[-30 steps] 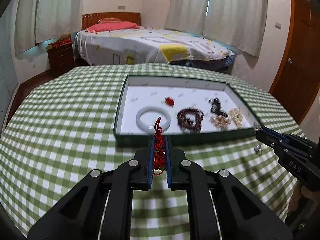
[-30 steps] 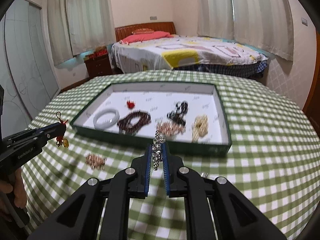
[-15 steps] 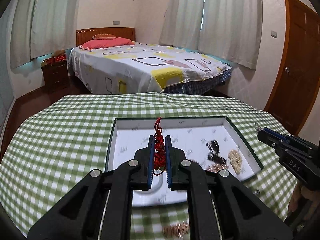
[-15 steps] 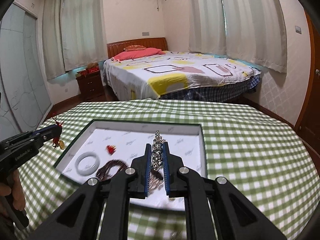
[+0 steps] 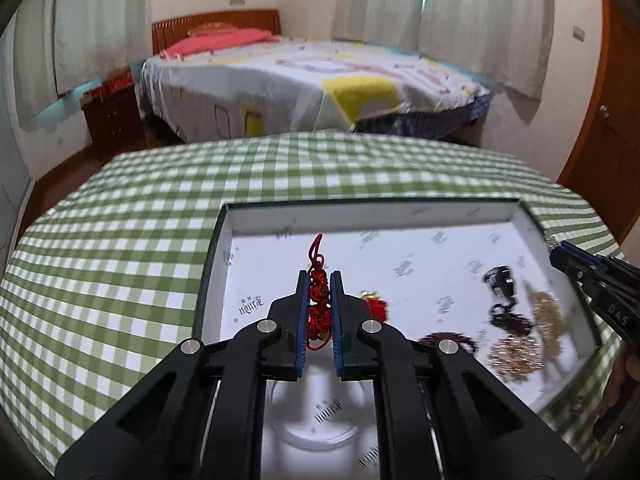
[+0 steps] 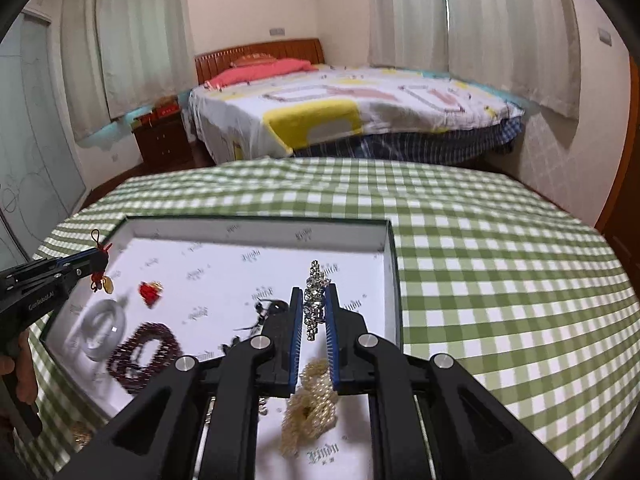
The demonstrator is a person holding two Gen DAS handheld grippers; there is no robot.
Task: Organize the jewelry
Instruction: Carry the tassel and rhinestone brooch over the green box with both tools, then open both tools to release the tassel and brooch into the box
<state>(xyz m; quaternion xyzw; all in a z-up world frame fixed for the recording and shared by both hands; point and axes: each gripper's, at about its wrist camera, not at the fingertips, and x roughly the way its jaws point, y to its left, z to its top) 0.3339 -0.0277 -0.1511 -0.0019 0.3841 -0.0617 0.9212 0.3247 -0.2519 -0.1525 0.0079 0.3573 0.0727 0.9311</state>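
A: Green-checked cloth covers the bench (image 5: 120, 264); what sits nearest the left gripper (image 5: 319, 280)?

B: Its jaws are clenched on a red knotted cord charm (image 5: 318, 304), above the white-lined tray (image 5: 360, 210); a white bangle (image 5: 316, 420) lies beneath them.

A: And the right gripper (image 6: 312, 296)?

B: Clenched on a rhinestone chain (image 6: 314, 300). Under its jaws lies a pale bead strand (image 6: 312, 404), left of them dark red beads (image 6: 144, 350). Beyond the tray, a bed (image 6: 360, 108).

My left gripper (image 5: 318, 304) hides most of the white bangle (image 5: 316, 420). Gold chain (image 6: 310, 404) partly covered by my right gripper (image 6: 312, 312); bead bracelet (image 6: 144, 350) blurred.
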